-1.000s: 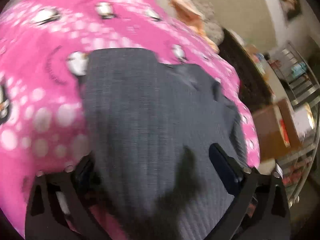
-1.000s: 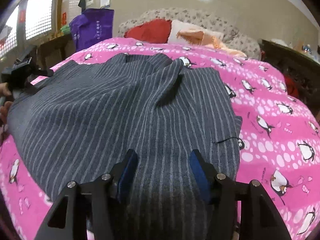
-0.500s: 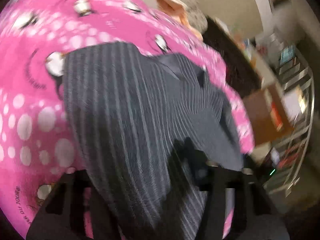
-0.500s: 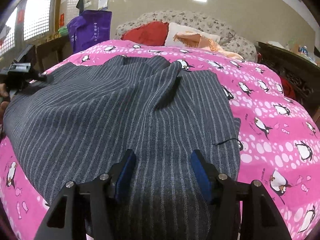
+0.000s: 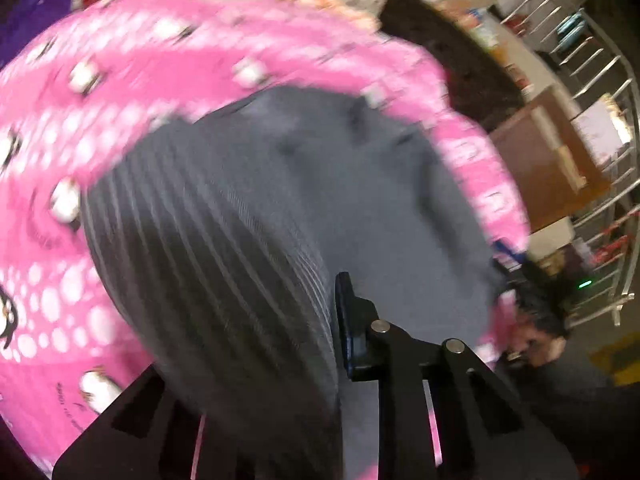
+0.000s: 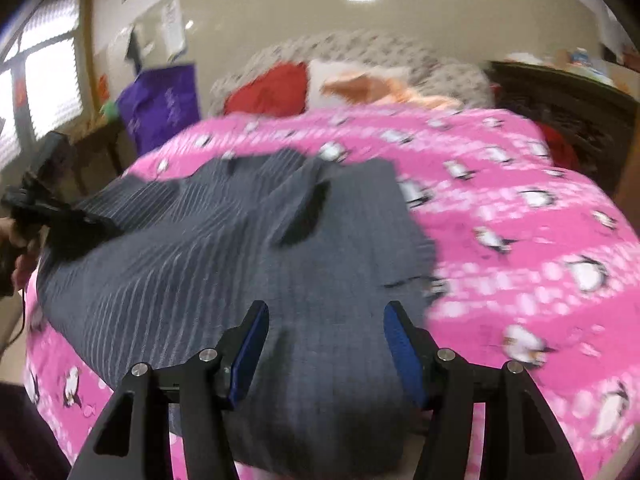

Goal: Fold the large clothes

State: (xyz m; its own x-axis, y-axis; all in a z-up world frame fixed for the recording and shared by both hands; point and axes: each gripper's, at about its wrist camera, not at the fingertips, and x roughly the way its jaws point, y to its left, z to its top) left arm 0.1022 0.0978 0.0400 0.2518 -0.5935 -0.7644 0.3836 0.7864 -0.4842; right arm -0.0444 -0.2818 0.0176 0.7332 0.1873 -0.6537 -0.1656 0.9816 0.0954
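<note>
A large grey pinstriped garment [image 6: 224,240] lies spread on a pink penguin bedspread [image 6: 520,216]. My right gripper [image 6: 324,340] is open, its blue-padded fingers [image 6: 402,344] straddling the garment's near edge. In the left wrist view the garment [image 5: 248,216] drapes over my left gripper [image 5: 320,320]. Only its right finger [image 5: 348,320] shows, pressed against the cloth; the left finger is hidden under a raised fold. My left gripper also appears at the far left of the right wrist view [image 6: 48,216], at the garment's corner. Both views are blurred.
Red and white pillows [image 6: 280,88] and a padded headboard stand at the far end. A purple bag [image 6: 164,104] is by the window at left. Dark wooden furniture [image 6: 560,108] flanks the bed's right. A metal rack [image 5: 592,80] and brown box [image 5: 548,160] stand beyond the bed.
My left gripper has closed on the garment's corner and lifted it, raising a fold. The right gripper has tilted up and stayed open over the near edge.
</note>
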